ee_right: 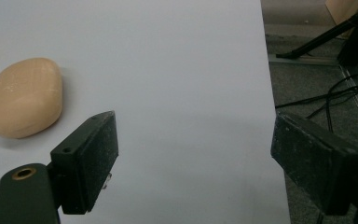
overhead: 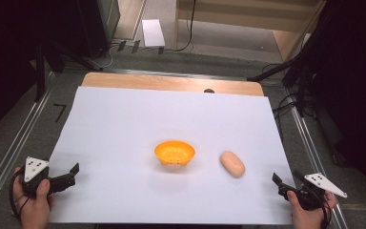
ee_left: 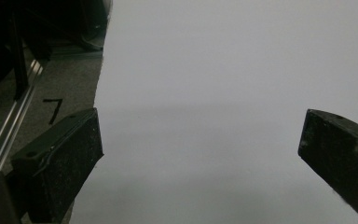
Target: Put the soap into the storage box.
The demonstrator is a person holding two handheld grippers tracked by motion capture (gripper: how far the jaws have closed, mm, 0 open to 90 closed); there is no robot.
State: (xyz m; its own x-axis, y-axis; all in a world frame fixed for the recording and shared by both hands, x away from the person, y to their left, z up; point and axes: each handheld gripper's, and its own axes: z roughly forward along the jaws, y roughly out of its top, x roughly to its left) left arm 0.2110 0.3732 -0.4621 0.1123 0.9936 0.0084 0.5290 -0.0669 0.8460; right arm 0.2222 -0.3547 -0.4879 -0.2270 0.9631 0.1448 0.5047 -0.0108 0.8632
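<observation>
1. Plainly, nothing is gripped yet: the right gripper [overhead: 286, 187] rests at the sheet's near right corner, jaws standing wide and empty, with the tan bread roll [overhead: 232, 163] nearest to it.
2. The left gripper [overhead: 69, 177] sits at the near left edge, jaws also wide, holding nothing.
3. The likely next move: the right gripper reaches forward and left to straddle the roll, perhaps for the orange bowl [overhead: 174, 152] just beside it.
4. A white sheet [overhead: 124, 119] covers a wooden table [overhead: 171, 82]; grey floor, cables and dark stands surround it.
</observation>
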